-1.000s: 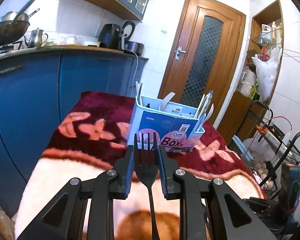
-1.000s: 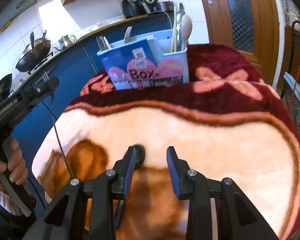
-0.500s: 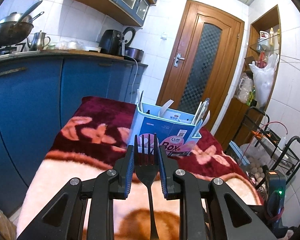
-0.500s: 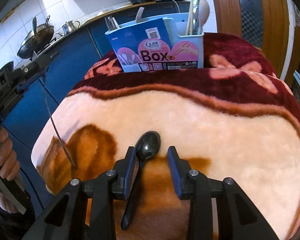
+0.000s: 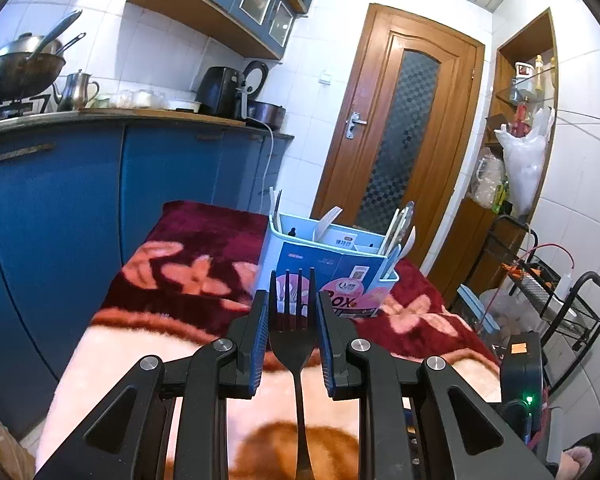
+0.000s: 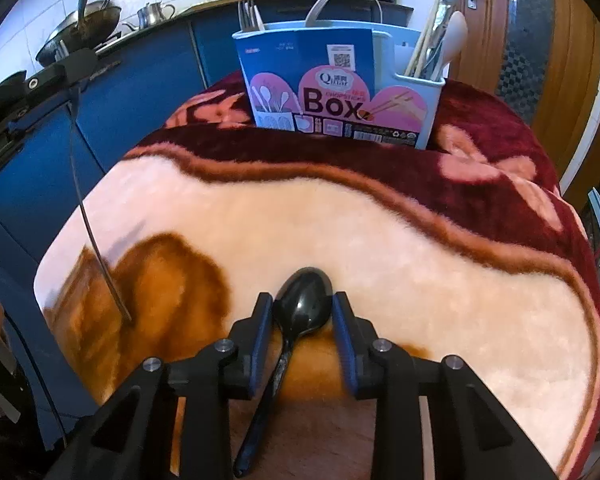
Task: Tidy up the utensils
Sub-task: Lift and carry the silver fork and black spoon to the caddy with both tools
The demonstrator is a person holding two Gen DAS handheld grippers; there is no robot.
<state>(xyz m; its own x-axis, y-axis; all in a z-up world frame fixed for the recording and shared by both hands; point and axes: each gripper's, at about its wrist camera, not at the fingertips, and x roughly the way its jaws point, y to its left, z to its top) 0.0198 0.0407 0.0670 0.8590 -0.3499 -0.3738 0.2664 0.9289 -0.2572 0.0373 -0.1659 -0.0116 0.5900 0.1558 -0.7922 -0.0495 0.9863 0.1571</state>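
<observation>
My left gripper [image 5: 293, 312] is shut on a black fork [image 5: 294, 320], tines forward and handle hanging down, held above the blanket in front of the blue utensil box [image 5: 332, 268]. In the right wrist view the left gripper [image 6: 66, 76] shows at upper left with the fork handle [image 6: 96, 240] hanging from it. My right gripper [image 6: 303, 312] is shut on the bowl of a black spoon [image 6: 304, 304], whose handle runs back under the gripper, just above the blanket. The utensil box [image 6: 340, 92] stands at the far side, holding forks, spoons and chopsticks.
A plush blanket [image 6: 380, 232] in cream, brown and maroon covers the table. Blue kitchen cabinets [image 5: 60, 200] stand to the left, with a wok [image 5: 16, 68] and kettle on the counter. A wooden door [image 5: 400, 128] is behind, and a wire rack [image 5: 560, 304] at right.
My right gripper came forward over the black spoon and closed on its bowl. My left gripper rose slightly with the fork still in it.
</observation>
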